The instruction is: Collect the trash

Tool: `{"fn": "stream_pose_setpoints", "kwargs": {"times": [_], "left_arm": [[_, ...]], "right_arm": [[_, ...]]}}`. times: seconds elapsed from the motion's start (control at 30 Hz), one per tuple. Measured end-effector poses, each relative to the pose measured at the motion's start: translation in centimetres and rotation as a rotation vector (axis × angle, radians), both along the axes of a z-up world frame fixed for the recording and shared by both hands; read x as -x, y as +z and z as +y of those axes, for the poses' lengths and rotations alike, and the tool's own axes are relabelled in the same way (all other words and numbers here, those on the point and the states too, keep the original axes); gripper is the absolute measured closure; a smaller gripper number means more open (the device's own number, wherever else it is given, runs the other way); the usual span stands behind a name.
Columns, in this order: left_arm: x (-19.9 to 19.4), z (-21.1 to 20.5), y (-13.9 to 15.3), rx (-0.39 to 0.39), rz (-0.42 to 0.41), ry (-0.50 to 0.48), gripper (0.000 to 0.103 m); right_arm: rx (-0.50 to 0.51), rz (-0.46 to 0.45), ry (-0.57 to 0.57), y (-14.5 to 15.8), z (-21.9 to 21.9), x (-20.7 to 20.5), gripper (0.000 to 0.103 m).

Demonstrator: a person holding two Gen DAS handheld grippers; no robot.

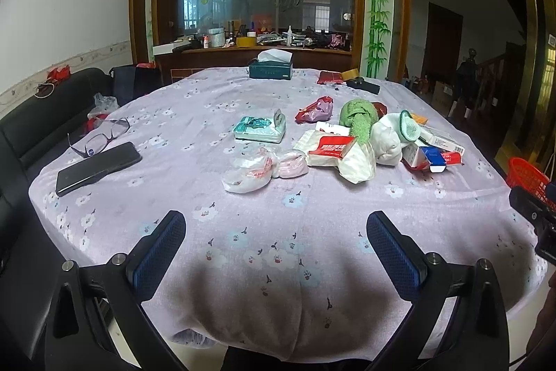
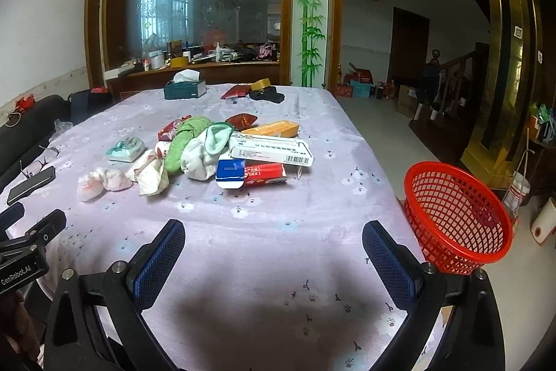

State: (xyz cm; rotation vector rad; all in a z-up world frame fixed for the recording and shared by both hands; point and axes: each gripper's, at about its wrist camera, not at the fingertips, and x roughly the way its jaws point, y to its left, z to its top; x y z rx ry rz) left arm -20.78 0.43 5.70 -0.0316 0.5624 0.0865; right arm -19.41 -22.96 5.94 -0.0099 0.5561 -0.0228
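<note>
Nearest the cameras, over the bare front of the tablecloth [image 2: 264, 252], the left gripper [image 1: 276, 247] and right gripper [image 2: 274, 254] both hang with their tongs wide apart, holding nothing. Just right of the table edge sits one red basket [image 2: 458, 218], which looks empty, so collecting has seemingly not begun. Mid-table lies the trash pile [image 2: 215, 152], untouched: two knotted plastic bags [image 1: 264, 167], roughly three cartons, several wrappers and crumpled cloths, too jumbled to count exactly. Left of it rest one phone [image 1: 99, 167] and one pair of glasses [image 1: 100, 136]. Farthest stands one tissue box [image 1: 271, 66].
</note>
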Motion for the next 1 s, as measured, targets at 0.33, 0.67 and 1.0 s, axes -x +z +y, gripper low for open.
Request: {"fn": "stream_pose_setpoints", "kwargs": {"times": [0.33,0.67,1.0], "left_arm": [[-0.6,-2.3,1.0,-0.020,-0.030,-0.059,0.000],[-1.0,-4.8,2.3,-0.048,-0.051,-0.113,0.000],[-1.0,-6.1,2.3,-0.079,-0.048,-0.125,0.000]], "right_arm": [[-0.042,-0.017,-0.093,0.4,-2.1,0.2,0.000],[-0.056,0.003,-0.117,0.1,-3.3,0.3,0.000],[-0.070,0.011,-0.124,-0.1,-4.0,0.4,0.000]]}}
